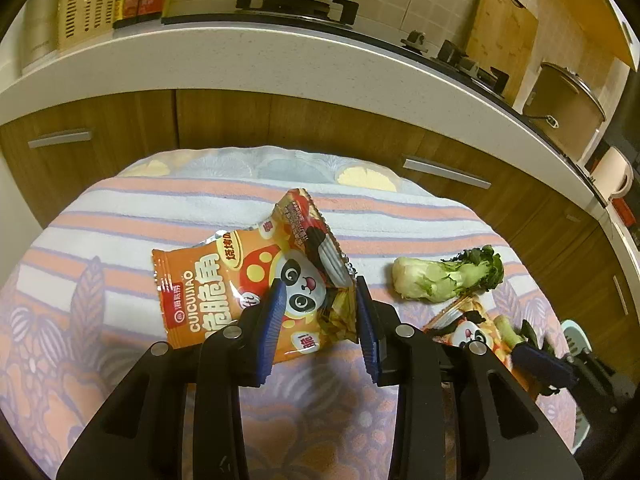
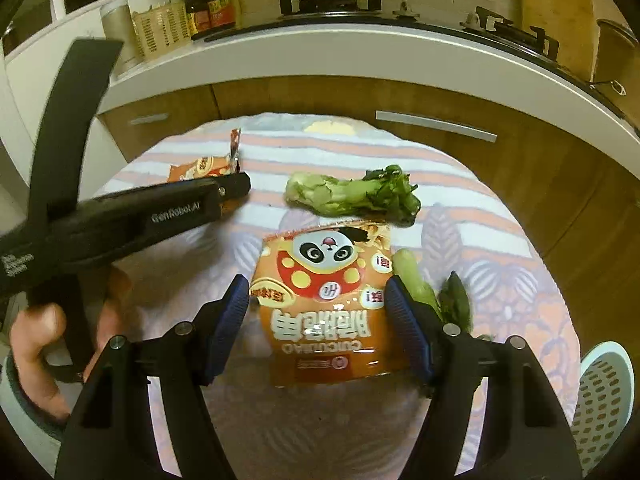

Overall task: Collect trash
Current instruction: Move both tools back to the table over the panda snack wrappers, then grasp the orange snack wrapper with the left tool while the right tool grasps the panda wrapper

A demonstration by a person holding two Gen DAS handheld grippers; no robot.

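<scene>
An orange panda snack packet (image 1: 240, 280) lies crumpled on the striped cloth, its upper end lifted. My left gripper (image 1: 320, 284) is shut on its right part, blue pads pressed against both sides. The right wrist view shows that gripper (image 2: 240, 184) side-on, the packet (image 2: 200, 168) at its tip. A second panda packet (image 2: 328, 304) lies flat between the open fingers of my right gripper (image 2: 315, 280), which straddles it. A bok choy piece (image 2: 352, 192) lies just beyond it, and a green stalk (image 2: 416, 280) rests beside the right finger.
The round table's cloth (image 1: 160, 212) stands against wooden cabinets (image 1: 320, 120) under a white counter with a stove and wok. A pale perforated basket (image 2: 604, 392) sits low at the right table edge. A person's hand (image 2: 36, 336) holds the left gripper's handle.
</scene>
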